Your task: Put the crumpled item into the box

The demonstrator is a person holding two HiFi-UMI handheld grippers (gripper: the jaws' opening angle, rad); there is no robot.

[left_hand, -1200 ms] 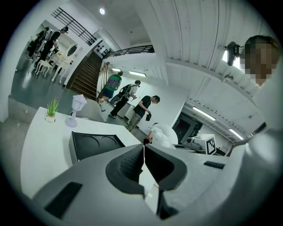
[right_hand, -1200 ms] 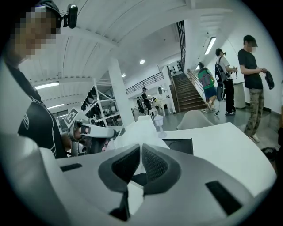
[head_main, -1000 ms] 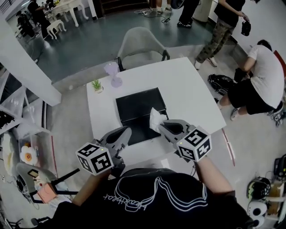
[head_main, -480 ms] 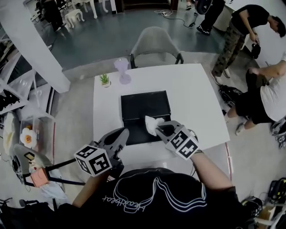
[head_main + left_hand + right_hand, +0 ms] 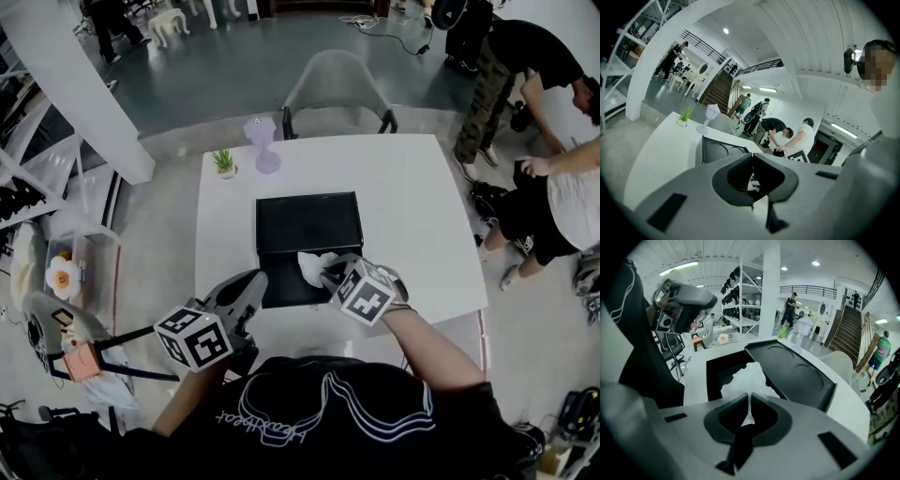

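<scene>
Looks like big open studio or lab hall: tall metal shelving [image 5: 740, 294], staircase [image 5: 851, 329], cables on floor [image 5: 375, 26], people [image 5: 511, 66] working around lone white table [image 5: 412, 206].

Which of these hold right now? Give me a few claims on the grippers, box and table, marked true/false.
1. The right gripper pinches the crumpled paper over the open black box. True.
2. The left gripper holds the box lid. False: its jaws are together and empty, by the box's near left corner.
3. The potted plant stands at the table's near edge. False: it is at the far left, beside a lavender vase.
4. The lid lies open on the far side. True.
</scene>
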